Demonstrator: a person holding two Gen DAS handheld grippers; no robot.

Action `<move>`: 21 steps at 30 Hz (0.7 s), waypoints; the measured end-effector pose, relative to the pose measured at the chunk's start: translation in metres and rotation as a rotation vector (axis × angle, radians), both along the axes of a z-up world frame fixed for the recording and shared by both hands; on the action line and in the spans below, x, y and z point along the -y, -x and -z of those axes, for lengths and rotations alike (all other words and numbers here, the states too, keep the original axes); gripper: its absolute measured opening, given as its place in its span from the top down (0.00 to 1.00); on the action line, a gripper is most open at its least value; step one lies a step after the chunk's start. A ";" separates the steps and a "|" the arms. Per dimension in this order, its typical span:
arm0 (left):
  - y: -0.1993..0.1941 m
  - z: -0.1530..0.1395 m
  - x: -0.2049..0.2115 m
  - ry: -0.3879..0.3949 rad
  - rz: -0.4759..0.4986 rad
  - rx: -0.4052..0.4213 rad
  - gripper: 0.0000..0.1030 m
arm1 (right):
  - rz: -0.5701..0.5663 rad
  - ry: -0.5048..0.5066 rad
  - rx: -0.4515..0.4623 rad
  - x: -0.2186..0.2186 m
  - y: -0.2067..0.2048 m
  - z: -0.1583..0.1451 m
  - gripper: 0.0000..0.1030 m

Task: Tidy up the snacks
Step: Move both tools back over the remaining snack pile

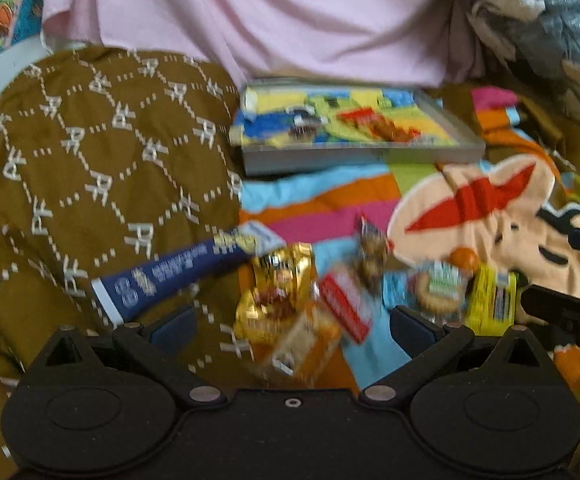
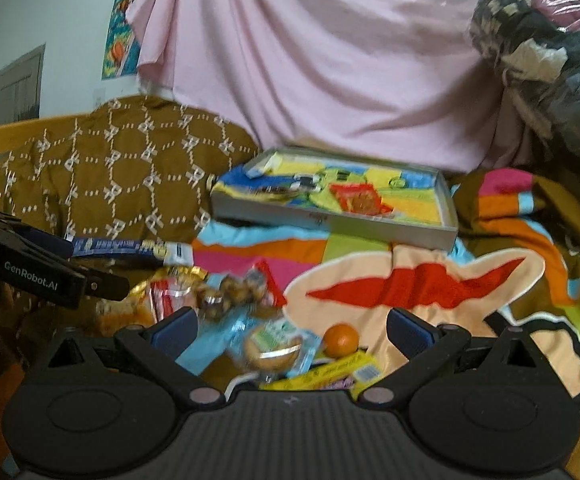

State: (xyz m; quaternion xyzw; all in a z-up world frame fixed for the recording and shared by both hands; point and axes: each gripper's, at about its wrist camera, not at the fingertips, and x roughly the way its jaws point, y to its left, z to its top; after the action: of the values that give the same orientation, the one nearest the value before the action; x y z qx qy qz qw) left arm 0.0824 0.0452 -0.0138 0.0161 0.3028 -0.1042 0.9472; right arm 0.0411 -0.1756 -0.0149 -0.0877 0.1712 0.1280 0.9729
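- Right now both grippers hover low over a snack pile on a bright striped cartoon blanket; frames are blurry, so wrapper detail is approx.
- Left gripper: jaws spread wide, nothing between them. Gold foil pack and red-white packet lie straight ahead between the fingers, w/ an orange-tan packet nearest the camera.
- Right gripper: jaws also wide apart, empty. Round biscuit in clear wrap sits just fwd between the fingers, small orange ball beside it on the right, yellow bar below.
- Key relation: grey tray, the likely drop spot, lies beyond the pile, well apart from both tools; it already holds a red pack and a dark one. Pile is between tongs and tray.
- Long navy tube-like pack runs diagonally, low-left to upper-right, resting on the brown quilted cover; left gripper is nearer, and I judge a grip across its short width easiest.
- Materials: crinkly foil and slick film, prob. slippery; soft bedding underneath will give under pressure.
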 end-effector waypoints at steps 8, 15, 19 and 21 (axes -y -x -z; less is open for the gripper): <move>0.002 0.011 0.010 -0.097 0.042 -0.001 0.01 | 0.017 0.000 -0.092 -0.001 -0.001 0.015 0.00; -0.004 0.022 0.019 -0.157 0.079 -0.034 0.01 | 0.019 0.031 -0.141 -0.006 -0.006 0.025 0.00; -0.009 0.026 0.019 -0.163 0.082 -0.041 0.01 | 0.022 0.041 -0.179 -0.008 -0.011 0.031 0.00; -0.010 0.028 0.020 -0.171 0.087 -0.038 0.01 | 0.027 0.041 -0.197 -0.009 -0.014 0.033 0.00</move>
State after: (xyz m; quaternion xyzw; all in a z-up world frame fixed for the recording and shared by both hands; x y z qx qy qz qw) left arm 0.0927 0.0249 -0.0414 0.1081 0.3275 -0.1191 0.9310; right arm 0.0554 -0.1668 -0.0480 -0.0920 0.2698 0.1193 0.9510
